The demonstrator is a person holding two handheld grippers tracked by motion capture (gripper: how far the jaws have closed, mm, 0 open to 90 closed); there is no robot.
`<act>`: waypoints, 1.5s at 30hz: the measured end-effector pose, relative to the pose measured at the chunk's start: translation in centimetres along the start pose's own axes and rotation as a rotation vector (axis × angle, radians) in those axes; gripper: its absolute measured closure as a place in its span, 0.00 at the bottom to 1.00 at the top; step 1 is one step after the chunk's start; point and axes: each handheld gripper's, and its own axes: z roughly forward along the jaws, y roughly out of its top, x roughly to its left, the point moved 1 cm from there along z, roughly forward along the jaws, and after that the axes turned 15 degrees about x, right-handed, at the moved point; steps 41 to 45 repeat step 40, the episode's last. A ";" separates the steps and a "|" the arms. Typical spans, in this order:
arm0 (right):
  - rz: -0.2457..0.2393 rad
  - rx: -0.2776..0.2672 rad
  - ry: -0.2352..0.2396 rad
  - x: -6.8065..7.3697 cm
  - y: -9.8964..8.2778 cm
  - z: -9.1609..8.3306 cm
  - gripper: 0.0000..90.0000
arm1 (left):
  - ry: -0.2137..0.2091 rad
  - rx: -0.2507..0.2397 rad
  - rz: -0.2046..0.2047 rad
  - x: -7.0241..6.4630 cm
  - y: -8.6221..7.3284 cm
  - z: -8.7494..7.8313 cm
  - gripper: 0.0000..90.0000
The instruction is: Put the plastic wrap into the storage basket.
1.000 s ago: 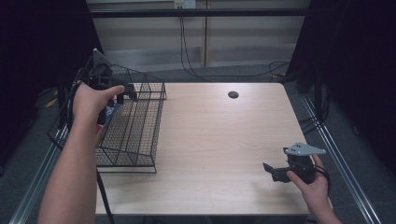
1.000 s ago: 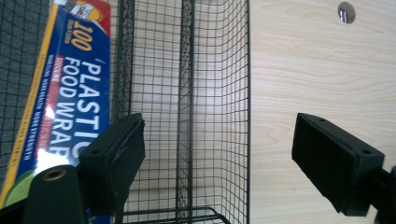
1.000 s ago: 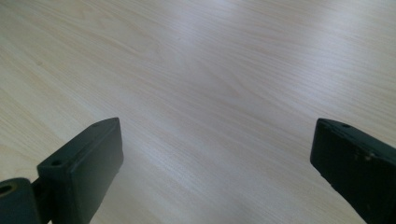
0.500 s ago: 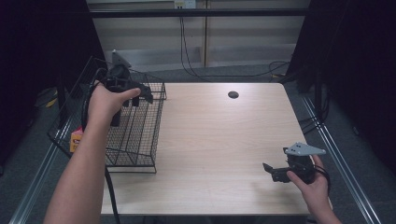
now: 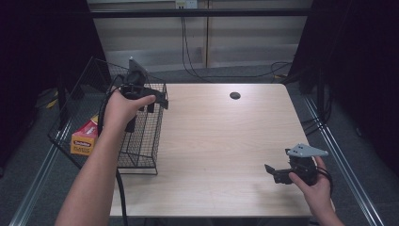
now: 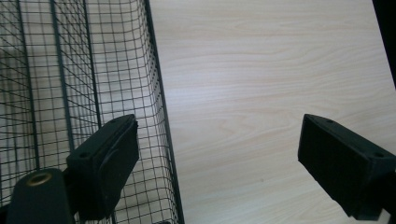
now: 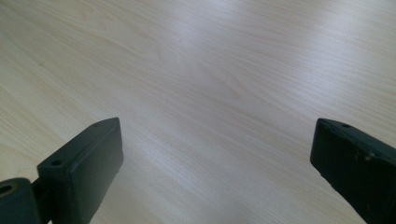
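Now the left gripper (image 5: 157, 101), jaws just opened and empty, hangs over the wire basket (image 5: 141, 150) at nine o'clock; it may snag the mesh. The right gripper (image 5: 273, 173) waits released.

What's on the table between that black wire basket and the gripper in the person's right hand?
Nothing: in the high view, bare wooden table runs from the wire basket to the right gripper. A small dark hole lies farther back, off that stretch.

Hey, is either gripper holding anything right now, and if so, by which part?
Nothing is held. The left gripper is open over the wire basket rim, and the right gripper is open above bare table.
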 end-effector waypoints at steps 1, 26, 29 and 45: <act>0.000 0.000 0.000 0.0 0.0 0.0 0.03 | -0.009 -0.003 0.001 -0.2 0.0 0.2 0.14; -0.007 -0.002 -0.008 0.0 -0.1 -0.1 0.03 | -0.089 -0.006 0.131 -3.9 -1.0 4.1 0.11; -0.010 -0.003 -0.008 -0.1 -0.1 -0.1 0.03 | -0.091 -0.005 0.150 -4.3 -1.2 4.7 0.11; -0.011 0.012 -0.001 -0.2 -0.2 0.1 0.03 | -0.090 -0.011 0.199 -5.4 -1.8 6.1 0.10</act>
